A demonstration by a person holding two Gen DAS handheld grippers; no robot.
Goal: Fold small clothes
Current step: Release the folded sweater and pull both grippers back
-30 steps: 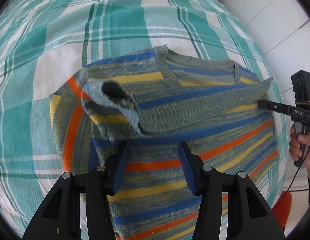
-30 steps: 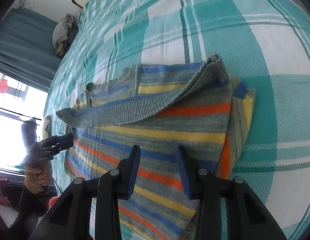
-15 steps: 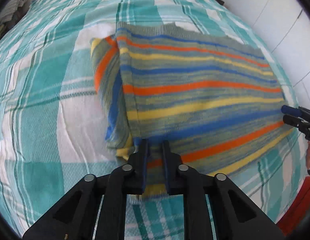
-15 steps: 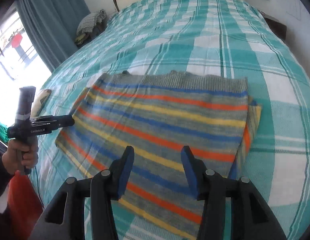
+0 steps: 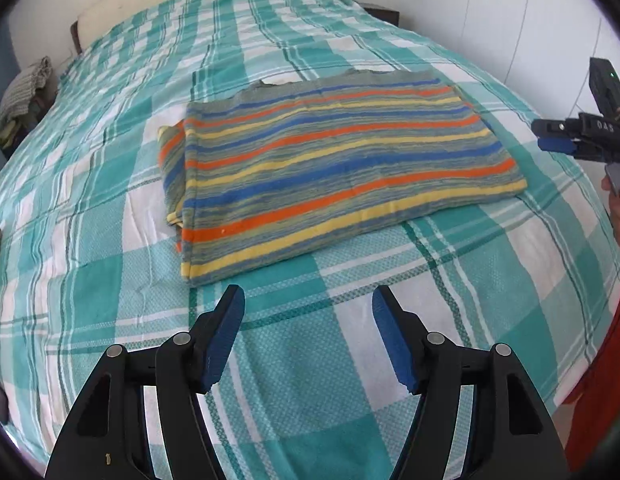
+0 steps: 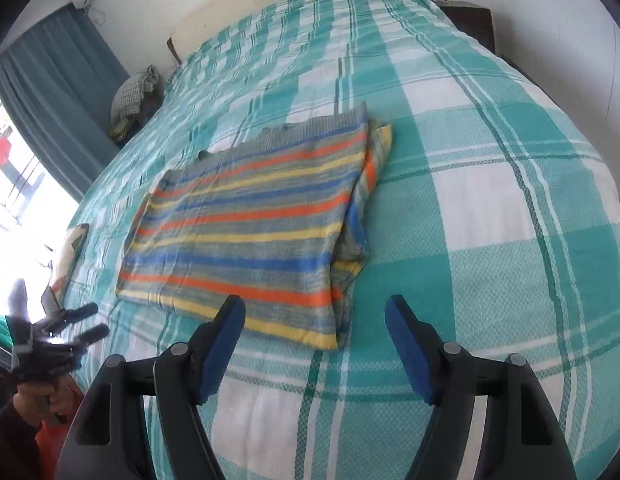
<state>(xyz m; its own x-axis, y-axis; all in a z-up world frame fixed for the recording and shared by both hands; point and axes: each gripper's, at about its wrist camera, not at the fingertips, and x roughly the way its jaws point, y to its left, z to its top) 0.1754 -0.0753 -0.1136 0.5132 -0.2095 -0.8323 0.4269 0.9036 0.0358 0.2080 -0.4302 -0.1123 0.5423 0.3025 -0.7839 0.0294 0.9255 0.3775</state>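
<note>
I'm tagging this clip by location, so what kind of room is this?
Most likely a bedroom: a bed under a teal plaid cover, a pale headboard at the wall, and a blue curtain beside a bright window.

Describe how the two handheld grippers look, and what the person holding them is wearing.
Both are alike. The left gripper and the right gripper have black plastic bodies with silver round pivot pins and two fingers lined with blue ribbed pads. Seen from the left wrist view, the right one carries white lettering and a black box with a green light. Red-orange clothing and a dark sleeve show.
</note>
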